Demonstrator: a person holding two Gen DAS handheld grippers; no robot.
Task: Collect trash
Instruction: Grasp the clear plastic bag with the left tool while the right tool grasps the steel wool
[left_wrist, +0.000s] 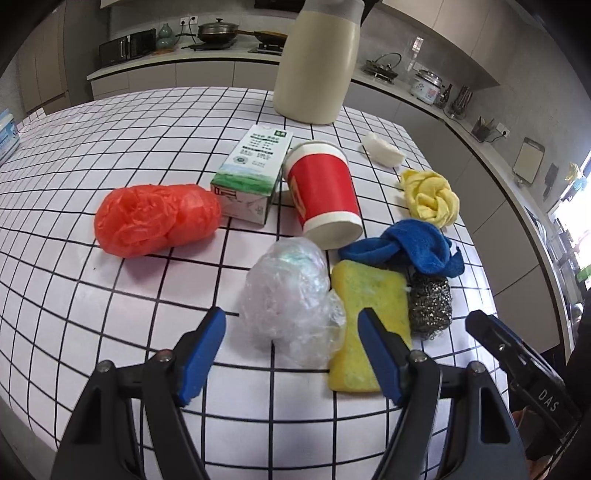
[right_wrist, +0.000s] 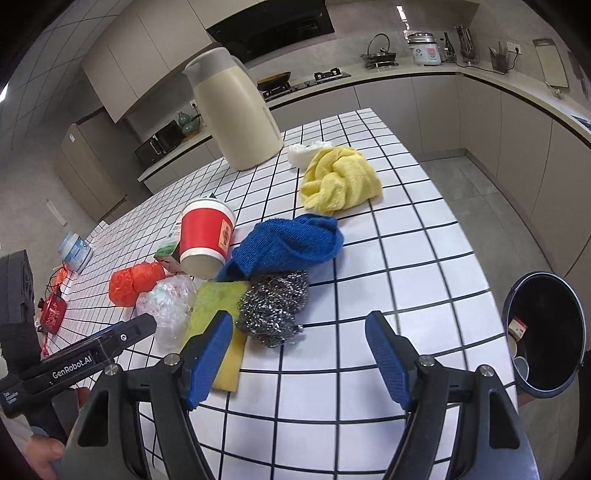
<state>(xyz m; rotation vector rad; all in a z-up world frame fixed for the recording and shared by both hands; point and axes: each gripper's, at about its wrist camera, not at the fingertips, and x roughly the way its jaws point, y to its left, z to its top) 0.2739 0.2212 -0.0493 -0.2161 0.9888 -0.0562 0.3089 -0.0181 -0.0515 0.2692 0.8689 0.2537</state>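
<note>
Beside the sponge (left_wrist: 364, 325), on its left, lay a crumpled clear bag (left_wrist: 291, 295), touching the sponge's edge; the left gripper (left_wrist: 291, 354) hung low over the checked table (left_wrist: 110, 332) with its tongs spread apart and empty, the bag sitting just ahead of the gap between them. Beyond the sponge lay a tipped red cup (left_wrist: 321, 195), a milk carton (left_wrist: 251, 177) and a red bag (left_wrist: 155, 221), all likely trash; the blue cloth (left_wrist: 406, 247), yellow cloth (left_wrist: 430, 197) and steel scourer (left_wrist: 430, 306), right of the sponge, looked like keepers. Right gripper (right_wrist: 299, 358) also stood apart and empty, aimed at bare tiles just short of the scourer (right_wrist: 273, 306). Bin (right_wrist: 543, 332) stood off the table's edge, well to the right of the sponge (right_wrist: 218, 325), already holding some cups or cartons. Judged step: left tongs to take the clear bag. To do it well, advance so both pads straddle the bag's bulk, keeping the right pad off the sponge; close low and firm, since thin film compresses and may slip. Lift straight up first, so the sponge is not dragged. Carry path to the bin crosses the right gripper; that one should hold clear.
</note>
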